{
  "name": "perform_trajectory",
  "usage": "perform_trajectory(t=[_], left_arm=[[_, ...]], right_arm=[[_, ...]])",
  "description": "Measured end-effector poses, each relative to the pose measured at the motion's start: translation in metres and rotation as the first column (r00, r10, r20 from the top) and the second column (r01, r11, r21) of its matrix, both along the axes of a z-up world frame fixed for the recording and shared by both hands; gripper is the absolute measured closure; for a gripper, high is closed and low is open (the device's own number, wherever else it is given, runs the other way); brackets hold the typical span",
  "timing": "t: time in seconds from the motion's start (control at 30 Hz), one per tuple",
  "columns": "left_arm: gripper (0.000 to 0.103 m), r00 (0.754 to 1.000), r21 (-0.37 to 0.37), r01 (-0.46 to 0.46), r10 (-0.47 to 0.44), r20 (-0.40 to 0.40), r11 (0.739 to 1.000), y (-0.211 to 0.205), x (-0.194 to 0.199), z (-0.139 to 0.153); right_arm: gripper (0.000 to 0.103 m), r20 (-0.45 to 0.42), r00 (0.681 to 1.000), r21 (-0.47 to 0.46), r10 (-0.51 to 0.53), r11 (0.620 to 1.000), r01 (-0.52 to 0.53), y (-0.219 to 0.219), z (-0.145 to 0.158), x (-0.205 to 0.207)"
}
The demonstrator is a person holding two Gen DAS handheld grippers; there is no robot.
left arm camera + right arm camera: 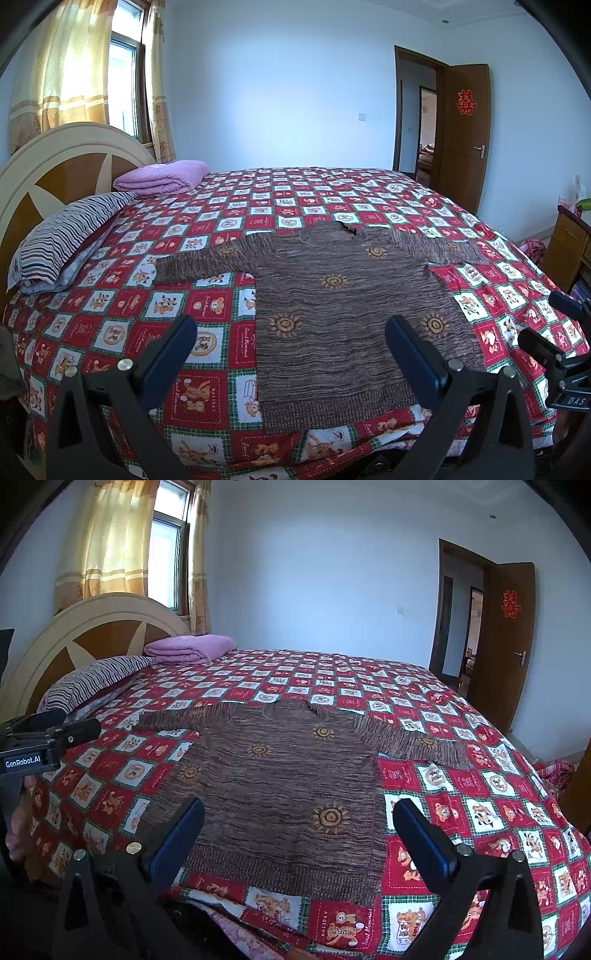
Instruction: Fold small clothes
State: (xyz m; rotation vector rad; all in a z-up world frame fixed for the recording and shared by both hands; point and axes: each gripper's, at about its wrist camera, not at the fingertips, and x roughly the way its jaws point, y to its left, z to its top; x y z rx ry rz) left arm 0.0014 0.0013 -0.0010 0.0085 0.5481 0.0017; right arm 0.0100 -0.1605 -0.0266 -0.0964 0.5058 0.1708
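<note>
While both my left gripper (291, 350) and right gripper (299, 834) hung spread and empty above the hem of the sweater (340, 306) lying flat on the bed (122, 306), I feared pinching the patterned bedsheet (461, 812) along with the knit.

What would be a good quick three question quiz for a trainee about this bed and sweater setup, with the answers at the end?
1. True or false: the brown sweater is already folded in half.
2. Multiple choice: what lies nearest the headboard? A) a folded purple blanket and a striped pillow; B) a laundry basket; C) a stack of books.
3. Short answer: is the left gripper or the right gripper holding any part of the sweater?

Key:
1. False. It lies spread flat on the patterned bedspread, both sleeves out to the sides.
2. A.
3. Neither. Both are open and hang above the hem end of the sweater.
</note>
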Motion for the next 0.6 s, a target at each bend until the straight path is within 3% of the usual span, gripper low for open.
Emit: perform_trajectory(t=[0.6], left_arm=[[0.0,1.0,-0.003,0.0,0.0,-0.002,1.0,0.0002,0.0001,-0.0003]], right_arm=[[0.001,-0.007,1.0,-0.001,0.008,1.0,-0.008,0.0019,-0.0035,0.0003]])
